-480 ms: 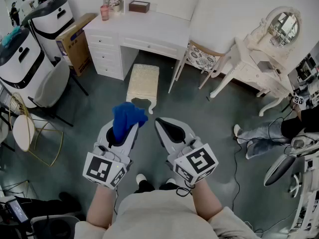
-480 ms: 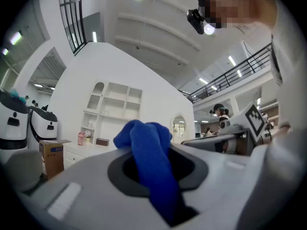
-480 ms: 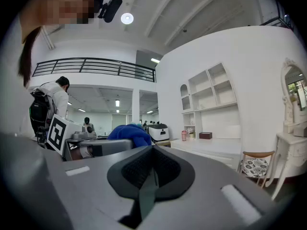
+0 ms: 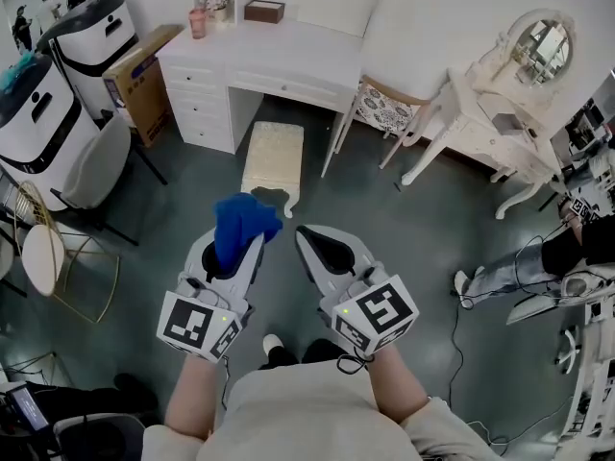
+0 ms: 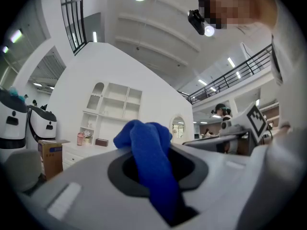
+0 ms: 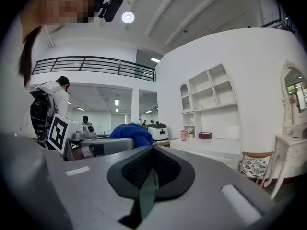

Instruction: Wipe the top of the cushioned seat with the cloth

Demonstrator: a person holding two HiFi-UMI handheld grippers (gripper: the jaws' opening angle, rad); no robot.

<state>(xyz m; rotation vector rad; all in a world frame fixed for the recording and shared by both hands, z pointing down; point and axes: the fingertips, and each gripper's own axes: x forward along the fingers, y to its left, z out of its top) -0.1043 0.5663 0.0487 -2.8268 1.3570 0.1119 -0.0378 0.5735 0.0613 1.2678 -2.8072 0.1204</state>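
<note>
I log a grey floor (image 4: pixel 404 229). The cushioned seat (image 4: pixel 274 157) stands on it just ahead of the left claw (image 4: pixel 248 250), with the white desk (image 4: pixel 288 51) beyond. The desk carries a pink cup (image 4: pixel 200 23) and a brown box (image 4: pixel 264 11).

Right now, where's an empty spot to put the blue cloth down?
The stool's cushion in front of the desk is bare. So is the desk top right of the brown box, and the floor between stool and vanity table. It's crowded at left: chairs, cardboard box, white machines.

Bunched blue cloth (image 4: pixel 242 221) in left gripper (image 4: pixel 237 250); cream cushioned seat (image 4: pixel 274 157) on floor.
</note>
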